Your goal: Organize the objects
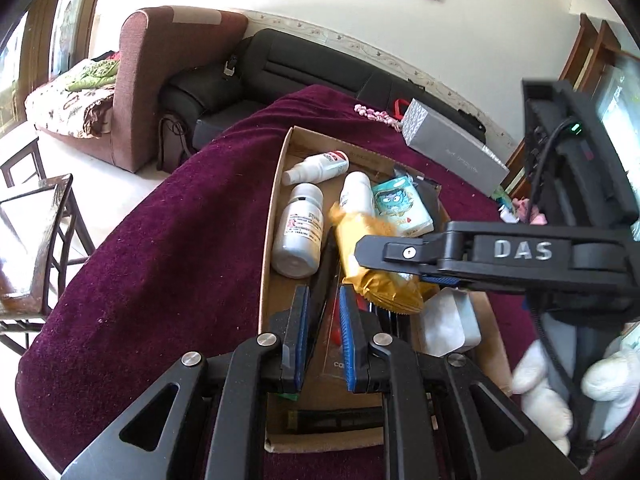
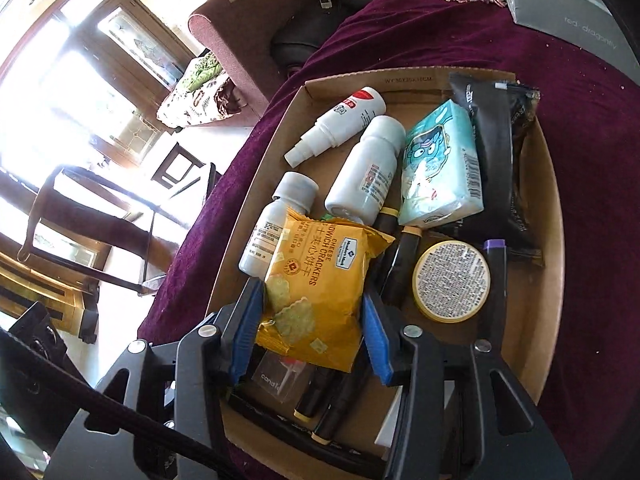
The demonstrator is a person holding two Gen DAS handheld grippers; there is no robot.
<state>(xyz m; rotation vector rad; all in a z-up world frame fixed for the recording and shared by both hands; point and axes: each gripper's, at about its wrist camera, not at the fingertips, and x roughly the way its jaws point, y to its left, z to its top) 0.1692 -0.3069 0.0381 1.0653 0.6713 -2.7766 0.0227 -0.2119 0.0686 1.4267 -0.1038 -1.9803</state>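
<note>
The right gripper (image 2: 316, 312) had its jaws clamped on a yellow cracker packet (image 2: 320, 292) above the cardboard box (image 2: 552, 208) on the counter (image 1: 160, 240). The left gripper (image 1: 324, 332) hung with jaws parted, holding nothing.

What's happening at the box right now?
The right gripper has its fingers around the yellow cracker packet, held over the cardboard box. Bottles, a tissue pack and a round tin lie inside. The left gripper hovers open over the box, holding nothing.
</note>
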